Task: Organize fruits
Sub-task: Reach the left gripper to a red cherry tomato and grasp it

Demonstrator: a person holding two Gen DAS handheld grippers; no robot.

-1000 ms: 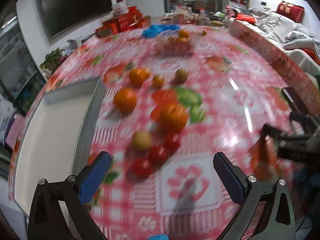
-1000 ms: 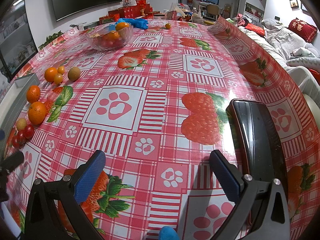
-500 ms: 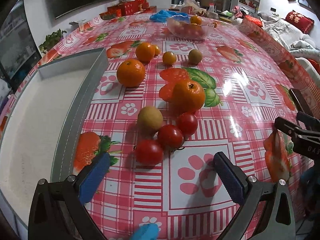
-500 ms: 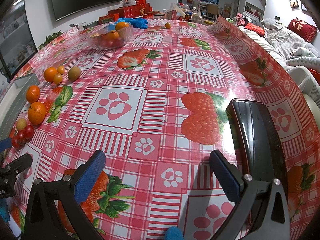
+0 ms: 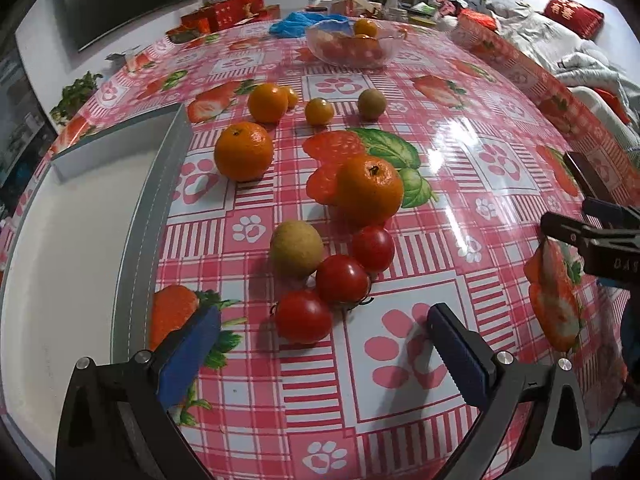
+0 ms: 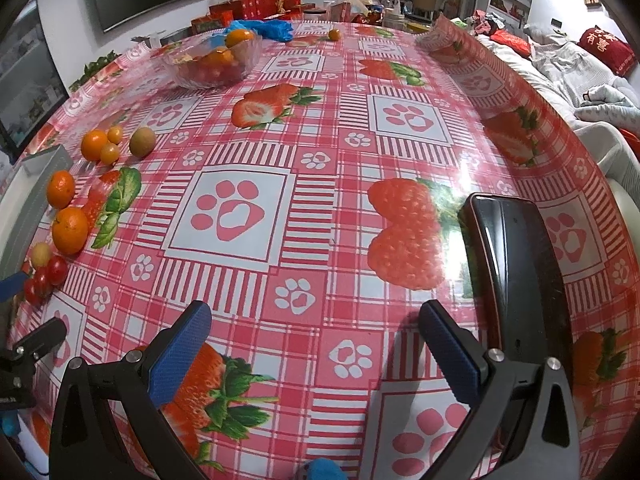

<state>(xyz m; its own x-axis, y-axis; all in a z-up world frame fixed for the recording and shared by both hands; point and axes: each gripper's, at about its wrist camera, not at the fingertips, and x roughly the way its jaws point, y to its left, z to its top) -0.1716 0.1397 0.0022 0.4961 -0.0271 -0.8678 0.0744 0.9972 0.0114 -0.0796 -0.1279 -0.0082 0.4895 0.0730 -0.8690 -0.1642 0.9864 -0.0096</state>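
Tomatoes (image 5: pixel 340 280) ahead of spread left tongs (image 5: pixel 320 344)

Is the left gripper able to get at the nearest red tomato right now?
Probably yes. The left gripper is open, the nearest tomato lies just ahead between its fingers, and nothing blocks the way.

I see three red cherry tomatoes (image 5: pixel 342 278) clustered close together on the tablecloth, the nearest (image 5: pixel 303 316) lowest in my left view. A yellowish-green round fruit (image 5: pixel 296 248) sits touching that cluster. Just behind it rests a large orange (image 5: pixel 370 191), with another orange (image 5: pixel 243 151) near the tray (image 5: pixel 132 240) wall. Farther back lie a third orange (image 5: pixel 267 102), two small orange fruits (image 5: pixel 319 111) and a brownish-green one (image 5: pixel 371 103). A glass bowl (image 5: pixel 352 46) holding fruit stands well beyond.
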